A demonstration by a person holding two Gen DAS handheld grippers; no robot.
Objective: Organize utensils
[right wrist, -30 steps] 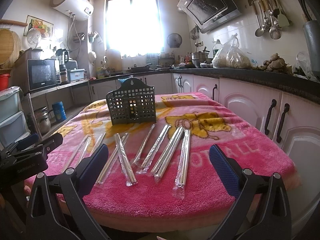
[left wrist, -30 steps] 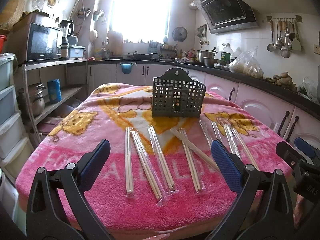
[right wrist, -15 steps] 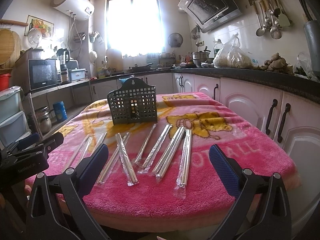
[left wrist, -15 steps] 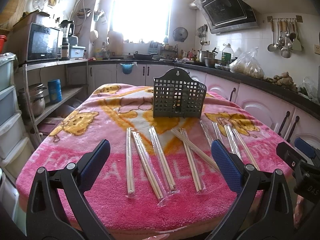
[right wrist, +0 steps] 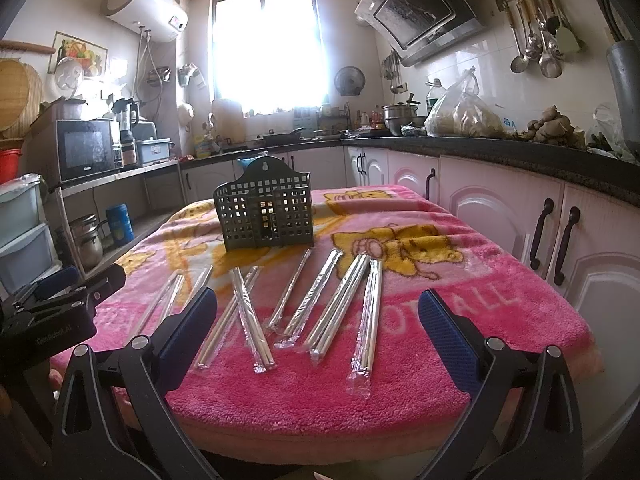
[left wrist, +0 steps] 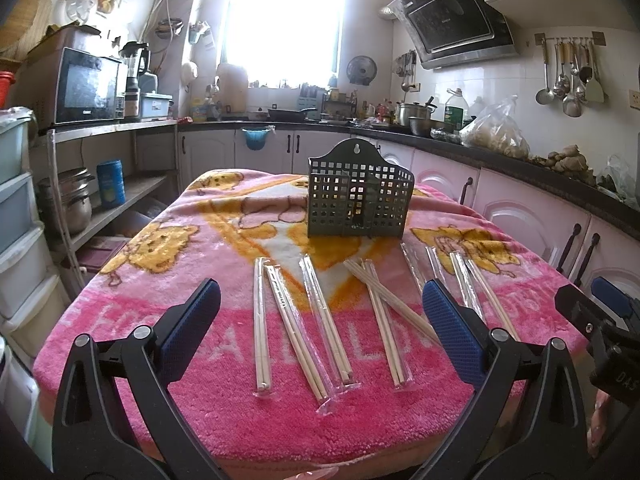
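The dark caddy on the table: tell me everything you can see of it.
The caddy looks like dark green plastic, its walls a grid of square holes, with a taller arched back bearing a hanging hole. It stands upright on the pink blanket, beyond the wrapped chopsticks, touching none. A divider shows inside; no utensils stick out.

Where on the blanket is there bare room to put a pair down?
Free: far-left blanket beside the caddy, and the right strip past the outermost wrapped chopsticks. Crowded: the row of pairs in front of the caddy.
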